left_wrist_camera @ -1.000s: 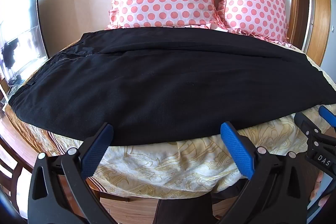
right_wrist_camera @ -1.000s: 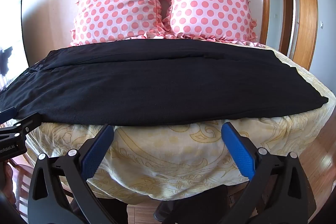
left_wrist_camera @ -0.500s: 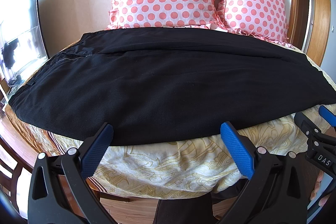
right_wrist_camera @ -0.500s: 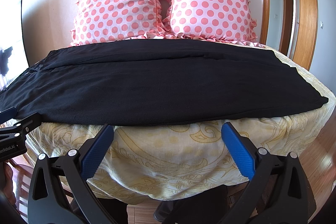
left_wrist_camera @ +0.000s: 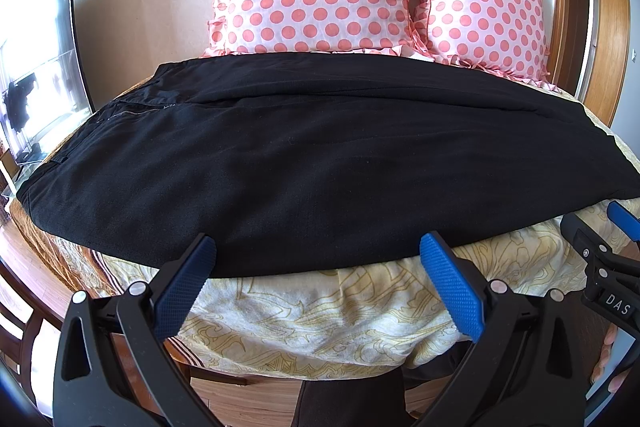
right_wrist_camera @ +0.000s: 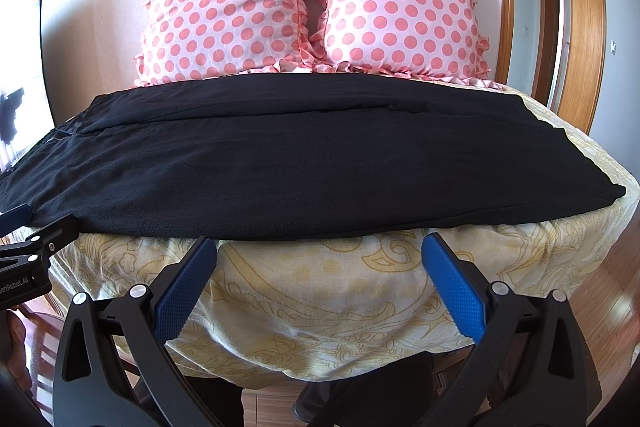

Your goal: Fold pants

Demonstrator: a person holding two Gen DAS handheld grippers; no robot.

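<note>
The black pants [left_wrist_camera: 304, 163] lie spread flat across the bed [left_wrist_camera: 344, 311], with the waistband toward 9 o'clock and the leg ends toward 3 o'clock. They look already laid one leg over the other, since a long seam line runs across the far part. Probably they are placed sideways like this so that both ends are within reach from the near side of the bed.

The left gripper [left_wrist_camera: 316, 259] hangs in front of the near hem, its blue fingers [left_wrist_camera: 450, 285] spread wide and holding nothing. The right gripper [right_wrist_camera: 320, 261] is also spread and empty, just below the edge of the cloth. I think both are held low and open because the next grasp should take the near edge of the fabric.

Two dotted pillows [right_wrist_camera: 312, 3] stand at 12 o'clock, behind the pants, so the far side has little free room for folding.
</note>
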